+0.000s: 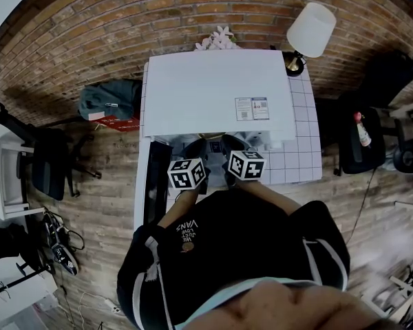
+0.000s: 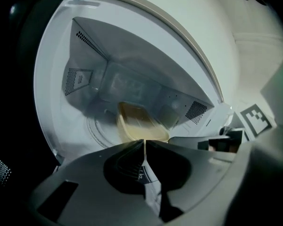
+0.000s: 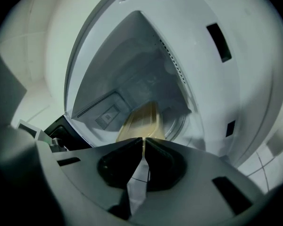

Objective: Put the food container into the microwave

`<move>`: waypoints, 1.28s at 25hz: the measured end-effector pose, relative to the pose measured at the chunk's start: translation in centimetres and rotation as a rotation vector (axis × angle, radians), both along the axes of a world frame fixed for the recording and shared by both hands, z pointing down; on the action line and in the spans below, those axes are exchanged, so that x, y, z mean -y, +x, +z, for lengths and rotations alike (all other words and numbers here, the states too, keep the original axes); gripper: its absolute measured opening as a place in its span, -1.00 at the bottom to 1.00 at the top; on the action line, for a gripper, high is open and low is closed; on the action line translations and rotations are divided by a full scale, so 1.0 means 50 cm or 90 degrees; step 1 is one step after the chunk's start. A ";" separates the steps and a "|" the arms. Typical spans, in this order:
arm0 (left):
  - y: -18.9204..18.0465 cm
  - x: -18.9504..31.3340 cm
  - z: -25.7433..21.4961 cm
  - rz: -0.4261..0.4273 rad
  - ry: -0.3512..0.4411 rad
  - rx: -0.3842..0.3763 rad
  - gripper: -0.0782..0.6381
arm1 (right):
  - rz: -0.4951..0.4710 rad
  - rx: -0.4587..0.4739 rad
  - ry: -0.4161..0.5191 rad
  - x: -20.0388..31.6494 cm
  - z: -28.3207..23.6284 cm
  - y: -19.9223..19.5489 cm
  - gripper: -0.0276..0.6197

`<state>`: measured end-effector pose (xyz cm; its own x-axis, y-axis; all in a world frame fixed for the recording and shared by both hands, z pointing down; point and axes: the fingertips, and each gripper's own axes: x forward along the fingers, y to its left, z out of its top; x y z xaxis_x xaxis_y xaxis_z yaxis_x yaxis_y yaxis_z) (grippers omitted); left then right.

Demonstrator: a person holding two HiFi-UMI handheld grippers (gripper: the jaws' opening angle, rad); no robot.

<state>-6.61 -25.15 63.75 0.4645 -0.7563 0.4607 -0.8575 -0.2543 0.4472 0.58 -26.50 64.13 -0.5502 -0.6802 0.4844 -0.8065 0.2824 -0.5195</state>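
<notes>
A yellowish translucent food container [image 2: 137, 124] sits just inside the white microwave [image 1: 217, 91], over its glass turntable [image 2: 95, 132]. My left gripper [image 2: 145, 143] is shut, its jaws pinching the container's near rim. In the right gripper view the same container [image 3: 142, 120] runs forward from my right gripper [image 3: 143, 139], which is also shut on its rim. From the head view I see only the two marker cubes, left [image 1: 187, 173] and right [image 1: 246, 164], side by side at the microwave's mouth. The jaw tips and container are hidden there.
The microwave's dark door [image 1: 156, 181] hangs open to the left. The microwave stands on a white tiled table [image 1: 304, 139] with a lamp [image 1: 311, 29] and flowers [image 1: 217, 40] behind. A chair [image 1: 48, 160] stands at the left, and a bottle [image 1: 363, 130] at the right.
</notes>
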 end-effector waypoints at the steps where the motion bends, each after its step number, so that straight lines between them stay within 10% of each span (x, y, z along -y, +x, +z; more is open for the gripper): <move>1: -0.001 0.003 0.000 -0.002 -0.001 0.001 -0.72 | -0.002 -0.001 0.001 0.004 0.000 -0.001 -0.86; 32: 0.000 0.009 -0.019 0.003 0.017 -0.013 -0.72 | -0.001 0.014 0.044 0.023 -0.029 -0.004 -0.86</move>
<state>-6.60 -25.61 62.82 0.4769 -0.7662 0.4307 -0.8472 -0.2702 0.4573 0.36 -27.65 62.66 -0.5619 -0.7101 0.4242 -0.7942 0.3199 -0.5166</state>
